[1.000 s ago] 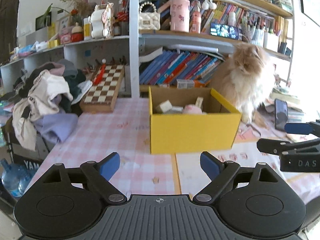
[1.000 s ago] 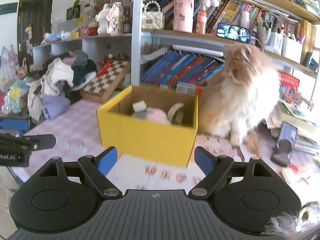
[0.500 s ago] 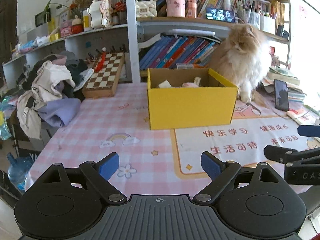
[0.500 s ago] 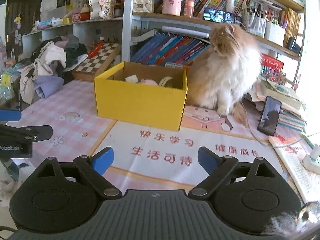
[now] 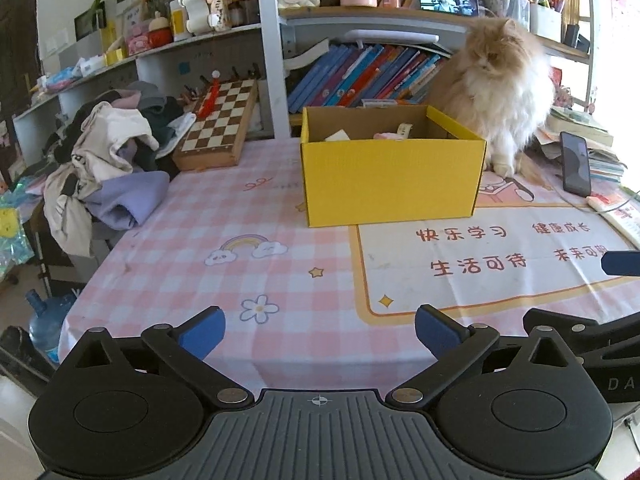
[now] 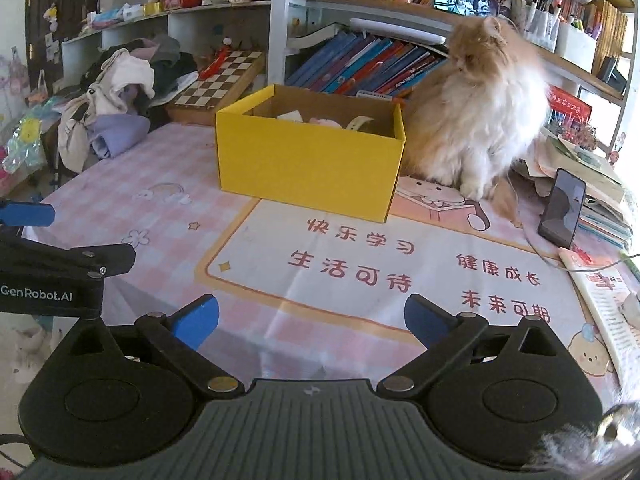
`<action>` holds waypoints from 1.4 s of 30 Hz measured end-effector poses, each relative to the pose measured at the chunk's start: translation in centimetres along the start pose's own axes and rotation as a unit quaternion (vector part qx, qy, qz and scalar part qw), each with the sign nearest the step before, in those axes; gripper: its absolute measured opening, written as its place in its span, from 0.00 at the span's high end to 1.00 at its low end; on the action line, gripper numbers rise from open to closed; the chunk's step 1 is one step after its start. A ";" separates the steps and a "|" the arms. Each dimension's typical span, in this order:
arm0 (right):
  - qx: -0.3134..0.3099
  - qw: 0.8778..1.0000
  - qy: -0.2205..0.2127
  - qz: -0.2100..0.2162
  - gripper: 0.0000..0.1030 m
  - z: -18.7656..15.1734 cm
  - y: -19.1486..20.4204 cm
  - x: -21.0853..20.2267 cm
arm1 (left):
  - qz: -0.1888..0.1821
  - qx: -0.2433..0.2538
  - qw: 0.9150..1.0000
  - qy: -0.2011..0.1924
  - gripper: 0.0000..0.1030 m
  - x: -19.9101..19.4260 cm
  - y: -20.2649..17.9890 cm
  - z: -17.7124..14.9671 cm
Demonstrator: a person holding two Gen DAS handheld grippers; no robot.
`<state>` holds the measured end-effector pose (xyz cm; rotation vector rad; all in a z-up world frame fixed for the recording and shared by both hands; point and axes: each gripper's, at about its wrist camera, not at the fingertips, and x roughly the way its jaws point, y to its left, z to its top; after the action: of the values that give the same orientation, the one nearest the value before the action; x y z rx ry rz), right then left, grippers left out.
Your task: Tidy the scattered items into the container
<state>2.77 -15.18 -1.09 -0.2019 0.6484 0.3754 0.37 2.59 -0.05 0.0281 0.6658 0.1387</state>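
While open, left tool point(image 6: 48, 240) reads "GenRobot.AI"

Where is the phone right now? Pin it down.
The phone stands propped at the table's right edge against a stack of books, just right of the cat; the left wrist view shows it there too.

Both claws have drawn back from the yellow box point(image 5: 390, 178): a second ago it stood just beyond the left claw point(image 5: 320, 332) and right claw point(image 6: 312, 320), and now a wide stretch of worktop point(image 5: 224, 248) lies between them. The cat point(image 6: 476, 120) beside the box has turned its head toward the box.
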 end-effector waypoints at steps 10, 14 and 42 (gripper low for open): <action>-0.002 1.000 0.009 0.000 0.00 0.2 0.2 0.4 | -0.008 -0.001 1.000 -0.001 0.00 0.0 0.3 0.2; -0.004 1.000 0.010 0.001 0.00 0.3 0.4 0.5 | -0.014 -0.003 1.000 -0.003 0.00 -0.2 0.3 0.1; -0.007 1.000 0.018 0.003 0.00 0.5 1.0 0.7 | -0.010 -0.010 1.000 0.001 0.00 -0.7 1.3 -0.1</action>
<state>3.12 -13.92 -1.21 -0.2196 0.6819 0.3831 -0.37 3.78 0.34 0.0017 0.6671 0.1266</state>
